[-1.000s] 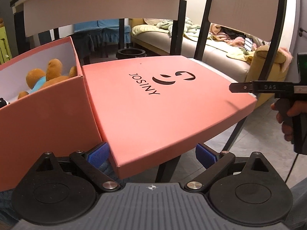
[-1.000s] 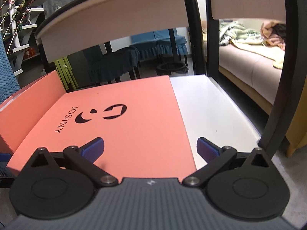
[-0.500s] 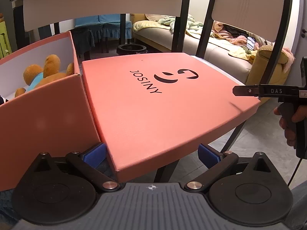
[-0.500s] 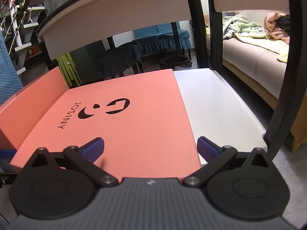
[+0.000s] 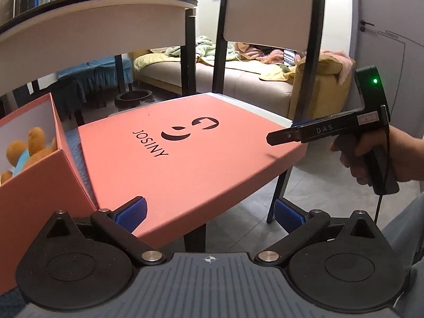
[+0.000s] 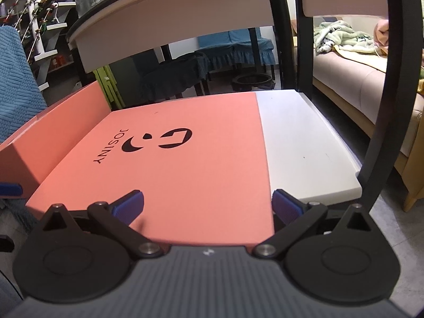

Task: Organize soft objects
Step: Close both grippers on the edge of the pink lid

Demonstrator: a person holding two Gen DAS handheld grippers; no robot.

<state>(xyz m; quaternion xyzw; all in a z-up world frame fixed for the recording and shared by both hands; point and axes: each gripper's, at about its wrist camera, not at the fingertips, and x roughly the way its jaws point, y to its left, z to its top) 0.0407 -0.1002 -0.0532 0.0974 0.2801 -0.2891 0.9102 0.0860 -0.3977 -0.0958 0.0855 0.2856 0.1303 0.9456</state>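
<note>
- A grey tiled floor shows in the near part of the room.
- A white chair seat stands on black legs, its pale backrest above.
- A round white table with a dark edge curves across the upper left.
- A beige sofa lies far right, heaped with green and pink blankets.
- Blue-covered chairs stand far back under the table.
- White ladder shelves with trailing flowers rise far left.
- A pale wall with a door closes the right side.
</note>
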